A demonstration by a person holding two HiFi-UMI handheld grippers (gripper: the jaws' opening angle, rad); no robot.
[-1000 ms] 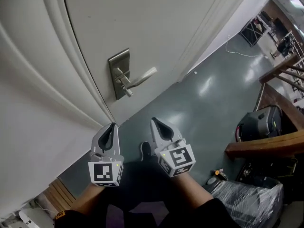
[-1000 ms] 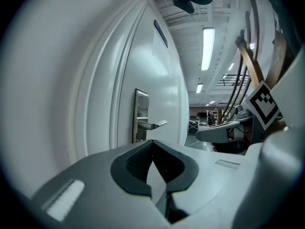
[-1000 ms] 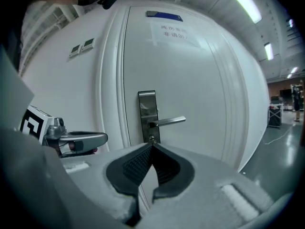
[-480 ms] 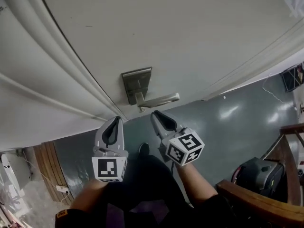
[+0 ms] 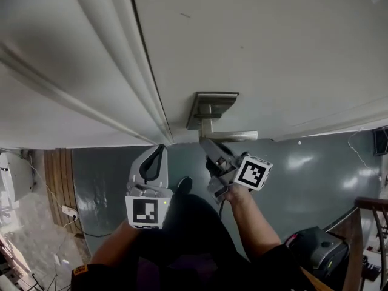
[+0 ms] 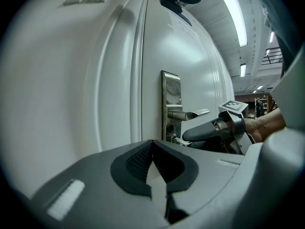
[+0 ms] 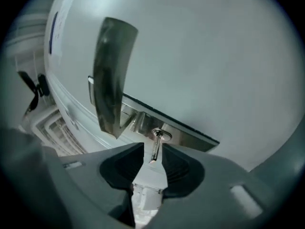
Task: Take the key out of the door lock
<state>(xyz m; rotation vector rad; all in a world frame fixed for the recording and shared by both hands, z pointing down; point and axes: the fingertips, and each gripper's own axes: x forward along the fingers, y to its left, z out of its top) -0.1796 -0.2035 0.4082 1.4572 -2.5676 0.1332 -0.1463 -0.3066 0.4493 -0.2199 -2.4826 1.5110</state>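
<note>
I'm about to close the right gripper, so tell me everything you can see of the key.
The key is a thin, shiny metal piece seen edge-on, seated in the lock plate below the lever handle. It sticks out into the gap of the right gripper, whose jaws have just been opening; neither pad appears to touch it.

Left gripper [image 5: 159, 149] and right gripper [image 5: 208, 145]: grey moulded shells, with black ribbed pads lining the jaws. At the rear, left cube [image 5: 145, 211] and right cube [image 5: 253, 173] are white with black square markers. Person wears black clothing [image 5: 182, 247], an orange tab [image 5: 77, 273] at the left cuff, and a dark shoe [image 5: 183, 185].
</note>
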